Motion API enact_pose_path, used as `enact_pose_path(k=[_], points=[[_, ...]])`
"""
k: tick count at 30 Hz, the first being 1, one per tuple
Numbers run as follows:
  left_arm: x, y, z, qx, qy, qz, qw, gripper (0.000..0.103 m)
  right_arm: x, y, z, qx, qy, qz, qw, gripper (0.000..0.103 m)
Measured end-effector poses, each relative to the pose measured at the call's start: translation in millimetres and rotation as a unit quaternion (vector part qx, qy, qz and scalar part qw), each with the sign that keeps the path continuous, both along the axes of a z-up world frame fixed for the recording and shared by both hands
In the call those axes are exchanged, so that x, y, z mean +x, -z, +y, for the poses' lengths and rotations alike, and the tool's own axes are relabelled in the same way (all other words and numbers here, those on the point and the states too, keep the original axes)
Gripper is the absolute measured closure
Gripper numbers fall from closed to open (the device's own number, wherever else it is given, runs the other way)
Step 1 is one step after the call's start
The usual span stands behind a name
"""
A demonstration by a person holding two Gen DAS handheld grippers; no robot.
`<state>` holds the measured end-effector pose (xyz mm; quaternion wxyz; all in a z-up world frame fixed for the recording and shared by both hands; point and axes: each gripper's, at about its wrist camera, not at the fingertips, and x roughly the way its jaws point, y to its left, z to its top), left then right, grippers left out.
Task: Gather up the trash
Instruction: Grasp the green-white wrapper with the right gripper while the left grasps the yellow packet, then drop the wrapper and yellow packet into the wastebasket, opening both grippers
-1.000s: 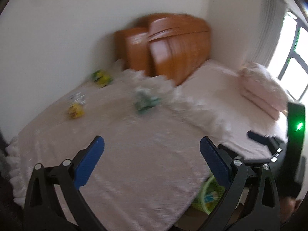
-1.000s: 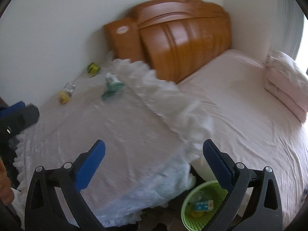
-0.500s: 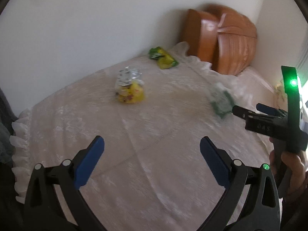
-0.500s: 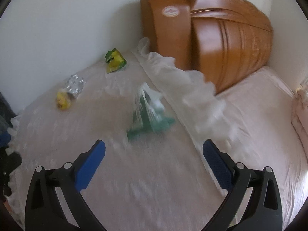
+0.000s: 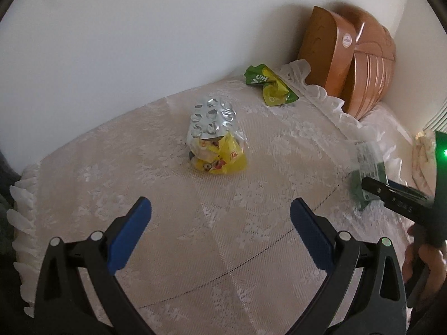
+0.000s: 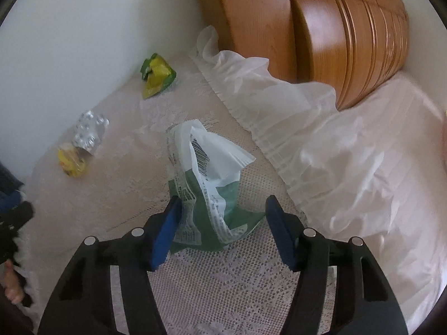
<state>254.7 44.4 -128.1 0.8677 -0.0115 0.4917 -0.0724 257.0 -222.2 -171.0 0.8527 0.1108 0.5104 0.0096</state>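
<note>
A green and white plastic wrapper [image 6: 206, 184] stands crumpled on the lace cover [image 6: 223, 279]. My right gripper [image 6: 222, 203] straddles its lower part, jaws closing; the left pad touches it and the right pad is still a little apart. In the left wrist view that wrapper [image 5: 368, 164] sits at the far right with the right gripper [image 5: 391, 192] at it. My left gripper [image 5: 220, 209] is open over bare lace, nothing between its fingers. Ahead of it lies a yellow and silver wrapper [image 5: 215, 139], and farther back a green and yellow one [image 5: 271, 83].
A wooden headboard [image 6: 321, 28] stands behind the bed, with a white wall on the left. The cover's frilled edge [image 6: 265, 89] runs diagonally beside pink bedding [image 6: 377, 167]. A hand [image 5: 424, 259] holds the right gripper. The other two wrappers [image 6: 81, 148] [image 6: 156, 75] lie toward the wall.
Both grippers have moved forward and down over the bed. The right gripper's jaws have come in around the green and white wrapper. The green basket has left view.
</note>
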Motion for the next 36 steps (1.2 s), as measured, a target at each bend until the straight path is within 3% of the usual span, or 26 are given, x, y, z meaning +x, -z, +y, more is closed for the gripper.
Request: enact_pose_path(k=[10, 18, 19, 22, 25, 29, 33, 36], points=[[33.2, 21.5, -12.4, -0.035, -0.044, 0.015, 0.9983, 0.008, -18.0, -27.8, -2.1, 0.032, 0.002, -0.029, 0.999, 0.042], [64.6, 45.0, -23.6, -0.012, -0.113, 0.010, 0.9934, 0.009, -35.2, -41.2, 4.6, 0.036, -0.008, -0.038, 0.999, 0.042], [67.5, 49.7, -25.6, 0.001, -0.113, 0.013, 0.9936, 0.011, -37.4, -42.1, 3.8, 0.037, -0.008, -0.038, 0.999, 0.042], [68.9, 57.2, -25.0, 0.012, -0.105, 0.021, 0.9942, 0.039, -40.5, -42.5, 2.3, 0.040, -0.005, -0.036, 0.999, 0.042], [64.9, 57.9, -19.7, 0.010, -0.101, 0.019, 0.9947, 0.058, -43.8, -43.2, 1.9, 0.043, -0.002, -0.035, 0.998, 0.042], [54.0, 47.3, -16.5, 0.018, -0.091, 0.016, 0.9956, 0.066, -50.2, -48.1, 3.5, 0.042, -0.002, -0.039, 0.998, 0.042], [23.1, 12.8, -22.6, 0.043, -0.072, -0.012, 0.9964, 0.066, -61.3, -54.6, 5.0, 0.039, -0.004, -0.047, 0.998, 0.042], [-3.3, -17.1, -27.1, 0.037, -0.057, -0.028, 0.9973, 0.066, -76.5, -62.4, 4.0, 0.037, -0.003, -0.053, 0.998, 0.042]])
